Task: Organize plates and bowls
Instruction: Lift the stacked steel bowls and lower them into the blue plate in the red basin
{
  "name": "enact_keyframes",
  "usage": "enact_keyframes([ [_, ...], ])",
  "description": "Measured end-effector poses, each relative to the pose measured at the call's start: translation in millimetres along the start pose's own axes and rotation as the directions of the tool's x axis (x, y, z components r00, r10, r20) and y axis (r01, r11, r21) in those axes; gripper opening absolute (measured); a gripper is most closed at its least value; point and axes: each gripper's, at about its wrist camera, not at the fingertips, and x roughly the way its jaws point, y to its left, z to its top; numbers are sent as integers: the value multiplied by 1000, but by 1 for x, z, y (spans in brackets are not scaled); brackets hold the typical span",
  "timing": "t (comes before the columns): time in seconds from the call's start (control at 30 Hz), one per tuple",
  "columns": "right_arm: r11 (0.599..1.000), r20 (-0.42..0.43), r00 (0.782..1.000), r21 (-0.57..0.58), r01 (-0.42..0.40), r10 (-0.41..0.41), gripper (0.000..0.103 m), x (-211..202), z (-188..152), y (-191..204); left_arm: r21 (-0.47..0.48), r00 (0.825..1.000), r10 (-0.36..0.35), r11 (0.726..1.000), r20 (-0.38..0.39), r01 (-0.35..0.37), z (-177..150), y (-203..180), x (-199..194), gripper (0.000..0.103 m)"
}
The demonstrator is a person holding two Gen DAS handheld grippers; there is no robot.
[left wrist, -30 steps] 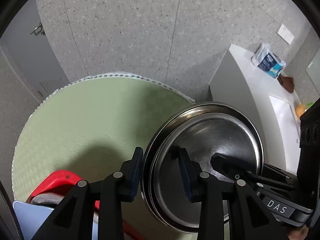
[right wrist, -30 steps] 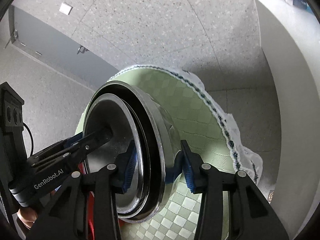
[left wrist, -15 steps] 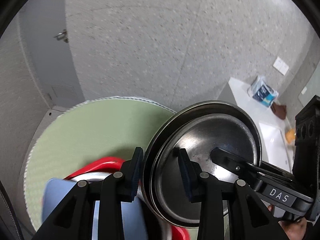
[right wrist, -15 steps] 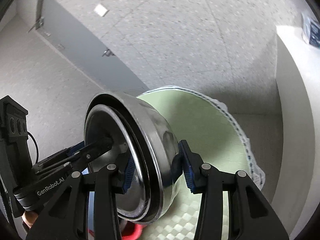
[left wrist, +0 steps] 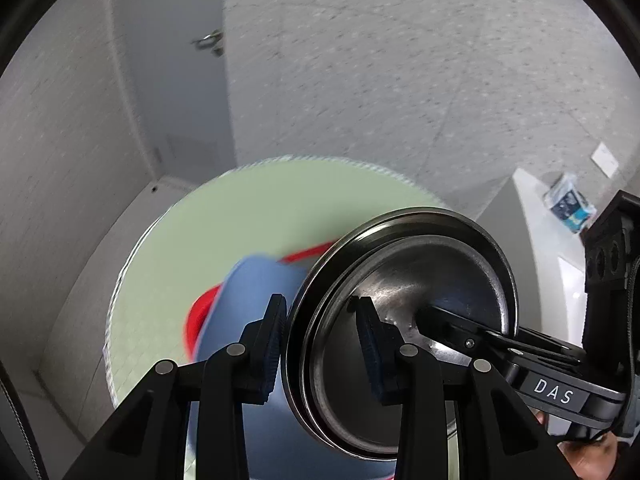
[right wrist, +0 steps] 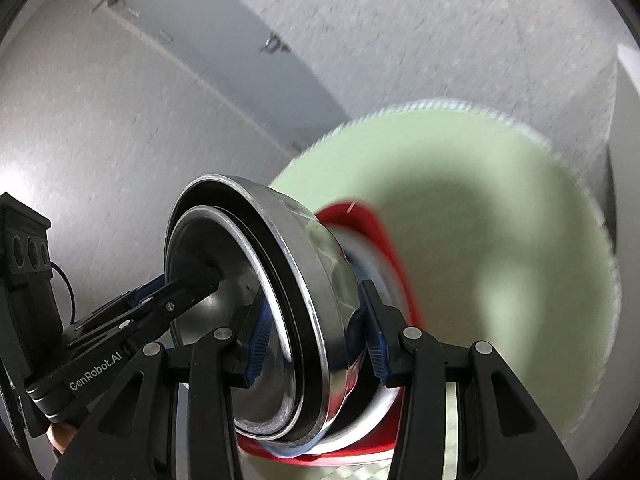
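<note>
Two nested steel bowls [left wrist: 420,300] hang tilted in the air above a round table with a green cloth [left wrist: 224,220]. My left gripper [left wrist: 322,344] is shut on their rim, one finger outside and one inside. My right gripper [right wrist: 314,332] is shut on the opposite side of the steel bowls [right wrist: 280,240], clamping the wall. One of the right gripper's fingers [left wrist: 436,316] shows inside the bowl in the left wrist view. Beneath the bowls, blurred, lie a blue dish [left wrist: 248,292] and a red dish [right wrist: 376,232] with something white in it.
The green table [right wrist: 480,200] stands on a speckled grey floor near a grey door [left wrist: 168,80]. A white counter [left wrist: 532,216] with a blue and white packet [left wrist: 568,204] is at the right. A hand shows at the lower edge behind each gripper.
Both grippers have risen and carried the nested bowls sideways across the table. The red and blue dishes, at the lower left before, now lie under the bowls. The table looks smaller.
</note>
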Motion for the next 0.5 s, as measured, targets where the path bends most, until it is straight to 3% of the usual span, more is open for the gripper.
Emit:
enact_keyframes([
  [0.23, 1000, -111, 994, -11, -15, 14, 43, 42, -16, 11, -43, 998, 40, 998, -56, -43, -23, 30, -9, 31],
  [0.5, 997, -138, 989, -65, 49, -58, 42, 62, -21, 16, -72, 995, 27, 997, -97, -34, -33, 46, -10, 31],
])
